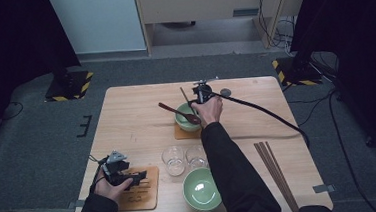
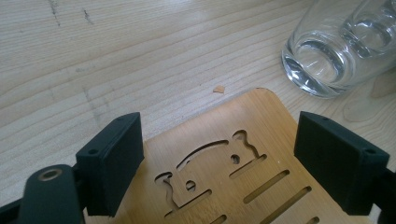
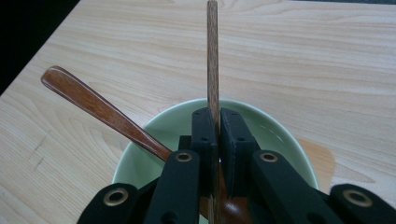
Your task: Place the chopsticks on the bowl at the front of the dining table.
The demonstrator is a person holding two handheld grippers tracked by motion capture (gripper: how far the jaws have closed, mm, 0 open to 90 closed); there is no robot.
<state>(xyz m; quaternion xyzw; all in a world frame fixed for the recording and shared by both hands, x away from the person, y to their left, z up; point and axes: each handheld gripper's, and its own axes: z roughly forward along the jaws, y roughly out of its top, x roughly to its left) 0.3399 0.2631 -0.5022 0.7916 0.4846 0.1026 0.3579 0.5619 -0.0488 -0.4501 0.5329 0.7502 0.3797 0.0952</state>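
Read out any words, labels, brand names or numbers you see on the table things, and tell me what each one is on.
No readable text anywhere.
Bamboo trivet: a cut-out picture and slots, no letters.
Green bowls, glasses, wooden spoon, chopstick: unmarked.
Yellow-and-black hazard stripes on the stand bases: a warning pattern, no words.

Pale green bowl (image 3: 280, 135), brown chopstick (image 3: 212, 56) (spoon (image 3: 93, 105) reddish-brown)
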